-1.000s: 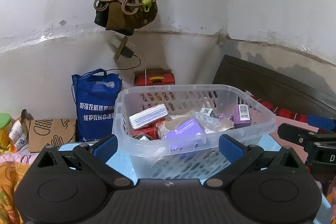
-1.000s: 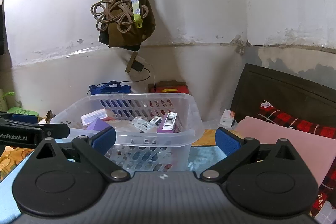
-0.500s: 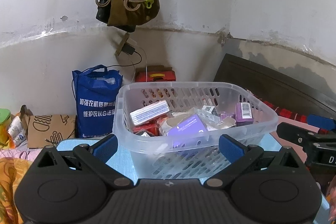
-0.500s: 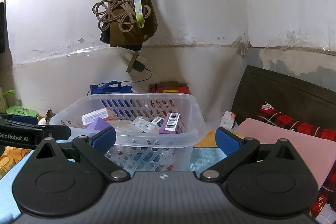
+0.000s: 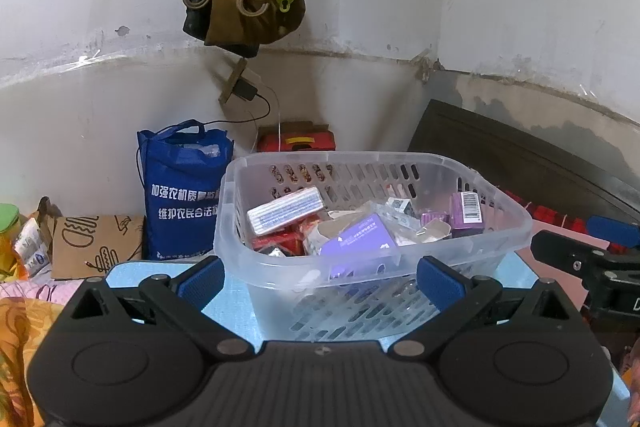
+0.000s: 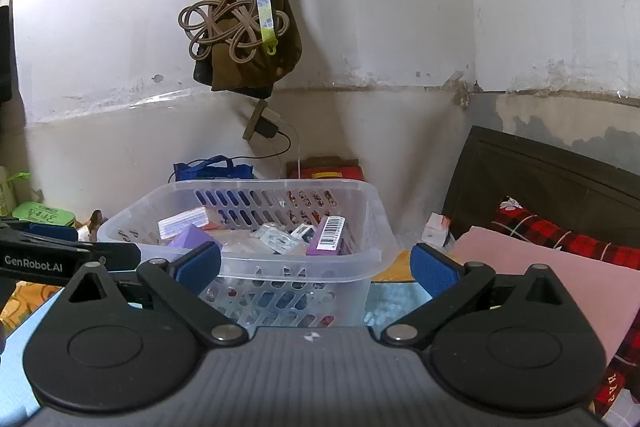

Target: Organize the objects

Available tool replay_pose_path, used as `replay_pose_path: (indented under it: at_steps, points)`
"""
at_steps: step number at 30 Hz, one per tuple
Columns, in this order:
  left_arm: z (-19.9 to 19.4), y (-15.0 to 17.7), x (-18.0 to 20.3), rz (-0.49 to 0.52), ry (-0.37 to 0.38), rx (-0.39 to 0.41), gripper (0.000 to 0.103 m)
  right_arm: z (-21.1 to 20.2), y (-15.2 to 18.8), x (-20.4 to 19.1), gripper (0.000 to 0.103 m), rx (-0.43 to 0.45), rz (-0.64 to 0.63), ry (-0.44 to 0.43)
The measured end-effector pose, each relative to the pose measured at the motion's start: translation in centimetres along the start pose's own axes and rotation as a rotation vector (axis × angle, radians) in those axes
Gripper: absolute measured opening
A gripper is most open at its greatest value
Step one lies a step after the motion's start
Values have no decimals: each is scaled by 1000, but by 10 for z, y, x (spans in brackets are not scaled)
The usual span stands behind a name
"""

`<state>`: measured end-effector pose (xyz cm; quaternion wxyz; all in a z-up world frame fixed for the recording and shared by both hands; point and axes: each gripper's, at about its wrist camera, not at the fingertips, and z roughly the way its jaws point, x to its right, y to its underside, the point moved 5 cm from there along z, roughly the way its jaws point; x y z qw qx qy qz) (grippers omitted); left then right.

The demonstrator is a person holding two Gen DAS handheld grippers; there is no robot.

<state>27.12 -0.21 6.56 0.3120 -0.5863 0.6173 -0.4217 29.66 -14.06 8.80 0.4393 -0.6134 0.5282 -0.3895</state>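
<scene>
Translucent plastic basket point(image 5: 372, 259) with slotted walls, standing on the light-blue tabletop point(image 5: 236, 303), filled with small cartons: a purple box point(image 5: 356, 239), a striped white pack point(image 5: 285, 210), a barcoded purple box point(image 6: 332, 235). Left gripper point(image 5: 320, 277) and right gripper point(image 6: 316, 265): fingers wide, empty, before the basket

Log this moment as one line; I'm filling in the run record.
phase: approach | left gripper: open, empty | right gripper: open, empty | basket: on blue table, holds small boxes
</scene>
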Motion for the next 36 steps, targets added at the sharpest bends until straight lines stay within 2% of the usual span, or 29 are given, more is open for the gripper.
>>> replay_pose_path:
  at_steps: [20,36]
  points:
    - [4,1,3,-2,-3,-3,103,2,4,3,103,-4,5,-7]
    - [1,0,14,25,-20,31,103,5,6,2,103,-11,-2,0]
